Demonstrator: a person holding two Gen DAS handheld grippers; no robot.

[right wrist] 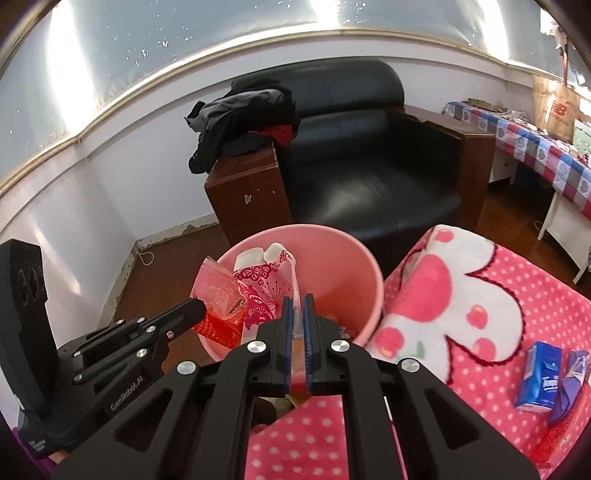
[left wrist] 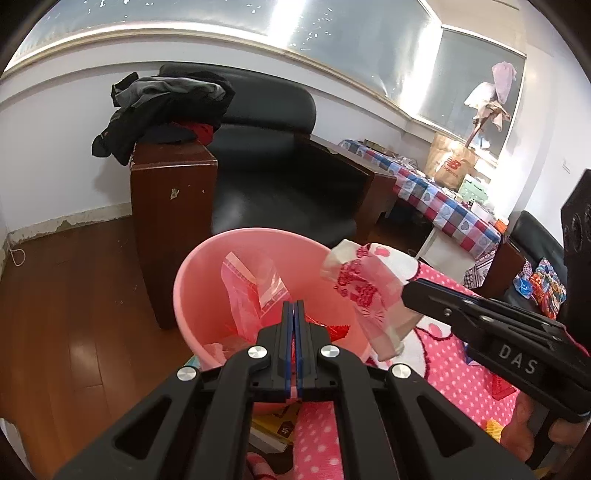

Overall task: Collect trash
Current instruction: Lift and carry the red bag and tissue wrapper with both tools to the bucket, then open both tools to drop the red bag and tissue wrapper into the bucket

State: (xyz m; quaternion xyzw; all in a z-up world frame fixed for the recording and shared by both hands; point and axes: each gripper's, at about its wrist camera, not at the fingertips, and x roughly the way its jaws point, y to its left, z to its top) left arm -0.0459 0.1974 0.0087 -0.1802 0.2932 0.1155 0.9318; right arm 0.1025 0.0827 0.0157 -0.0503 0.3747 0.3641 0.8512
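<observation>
both grippers clenched on wrappers: left gripper (left wrist: 294, 308) on clear bag (left wrist: 251, 288), right gripper (right wrist: 299, 306) on patterned wrapper (right wrist: 266, 284). i'd centre over pink bin (right wrist: 369, 266) before releasing.

Smooth pink plastic bin (right wrist: 364, 273), glossy leather armchair (right wrist: 369, 177) — fleecy blanket (right wrist: 517, 295) (dotted)

Bright, even indoor light. White glare streaks across the glossy ceiling (left wrist: 295, 22) and a soft sheen on the black armchair (right wrist: 369, 192). Heavy fisheye bending with dark vignette at the corners. Slight blur on the pink blanket (right wrist: 461, 295).
</observation>
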